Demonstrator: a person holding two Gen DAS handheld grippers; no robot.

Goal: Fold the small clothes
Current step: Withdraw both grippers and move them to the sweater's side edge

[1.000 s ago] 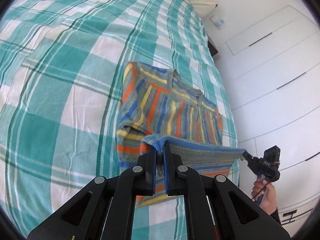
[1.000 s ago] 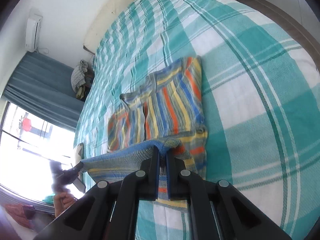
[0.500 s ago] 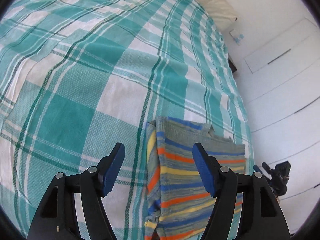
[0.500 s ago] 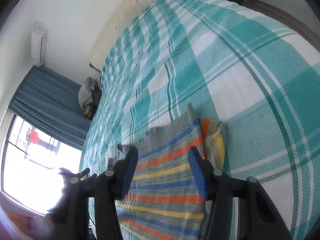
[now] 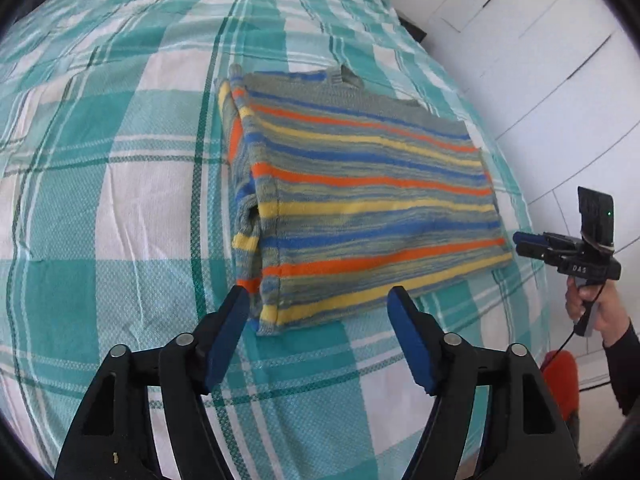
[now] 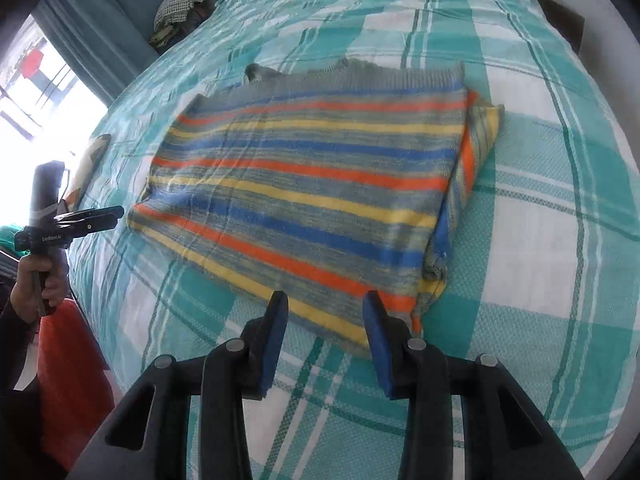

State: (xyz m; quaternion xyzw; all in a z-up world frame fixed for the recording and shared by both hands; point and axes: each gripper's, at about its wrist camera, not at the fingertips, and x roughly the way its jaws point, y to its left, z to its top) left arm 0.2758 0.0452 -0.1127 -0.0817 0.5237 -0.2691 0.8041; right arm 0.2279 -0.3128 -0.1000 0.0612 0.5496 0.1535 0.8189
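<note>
A small striped knit sweater (image 5: 360,200), grey with orange, yellow and blue stripes, lies folded flat on the teal plaid bedspread (image 5: 120,200). It also shows in the right wrist view (image 6: 312,188). My left gripper (image 5: 320,304) is open and empty, just short of the fold's near edge. My right gripper (image 6: 326,308) is open and empty, at the near edge of the sweater. Each gripper shows in the other's view: the right one (image 5: 524,242) past the sweater's right side, the left one (image 6: 114,216) past its left side.
White wardrobe doors (image 5: 560,80) stand right of the bed. A window with teal curtains (image 6: 92,32) and a pile of clothes (image 6: 180,0) are on the other side. A red object (image 6: 72,380) sits by the bed's edge.
Both grippers held the sweater's hem up and carried it over the top half, then opened and let go. They have since drawn back; the sweater now lies folded flat.
</note>
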